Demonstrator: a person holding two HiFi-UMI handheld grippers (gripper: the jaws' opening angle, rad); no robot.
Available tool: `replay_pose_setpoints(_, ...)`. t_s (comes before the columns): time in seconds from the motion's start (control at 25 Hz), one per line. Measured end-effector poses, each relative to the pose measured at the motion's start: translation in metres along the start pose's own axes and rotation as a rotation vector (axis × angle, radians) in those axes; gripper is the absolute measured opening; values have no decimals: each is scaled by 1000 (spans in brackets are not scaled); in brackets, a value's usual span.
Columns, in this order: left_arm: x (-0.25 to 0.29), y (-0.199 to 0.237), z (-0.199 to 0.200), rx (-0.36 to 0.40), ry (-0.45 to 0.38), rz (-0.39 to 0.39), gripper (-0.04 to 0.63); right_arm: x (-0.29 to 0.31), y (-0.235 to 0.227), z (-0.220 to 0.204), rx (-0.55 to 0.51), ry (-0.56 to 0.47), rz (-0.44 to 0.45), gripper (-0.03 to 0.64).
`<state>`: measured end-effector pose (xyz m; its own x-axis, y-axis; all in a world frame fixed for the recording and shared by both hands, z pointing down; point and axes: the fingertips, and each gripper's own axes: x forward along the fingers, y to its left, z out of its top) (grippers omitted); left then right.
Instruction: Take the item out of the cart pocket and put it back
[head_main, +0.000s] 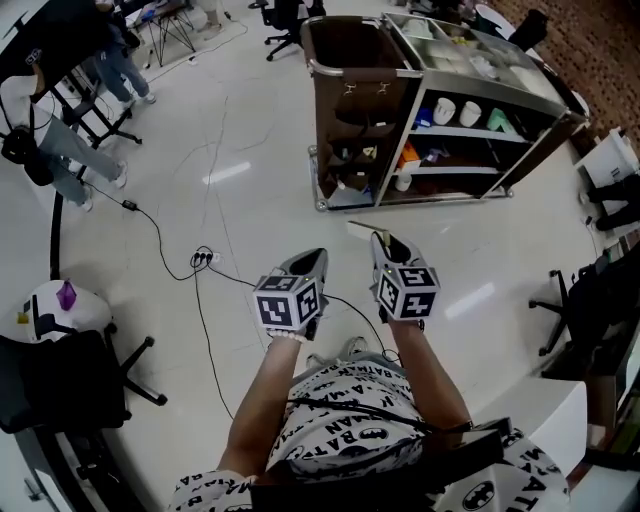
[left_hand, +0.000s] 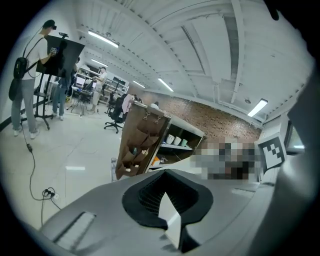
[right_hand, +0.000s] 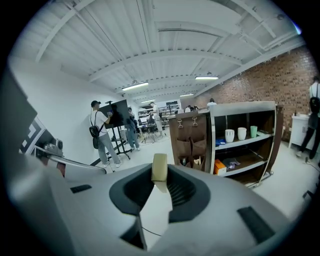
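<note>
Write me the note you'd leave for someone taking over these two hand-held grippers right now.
Right gripper: shut on a pale flat item, gripped at the jaw tips.
Left gripper: jaws together, nothing between them.
Cart: on the floor ahead, apart from both grippers, its brown hanging pockets facing this way.
Done: the item is out of its pocket.
Left: carry it to the pockets, slip it back in, let go. Which pocket it came from does not show.

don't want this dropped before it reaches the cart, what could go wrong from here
The pale item sits only at the tips of the right hand-held gripper, so it may slip. A floor cable lies ahead of the person, on the way to the cart: a possible trip.
</note>
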<state>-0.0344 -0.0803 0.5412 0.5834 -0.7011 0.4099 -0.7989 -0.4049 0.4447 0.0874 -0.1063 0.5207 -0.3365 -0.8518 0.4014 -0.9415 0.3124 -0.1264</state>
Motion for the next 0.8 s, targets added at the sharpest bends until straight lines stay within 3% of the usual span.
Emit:
replay_pose_setpoints(0.32, 10, -25, 25, 31, -51, -14, 2, -4, -20, 22, 20, -47, 32, 84)
replay_pose_setpoints(0.8, 0, -31, 18, 22, -62, -7, 2, -17, -15, 23, 12, -57, 40, 84)
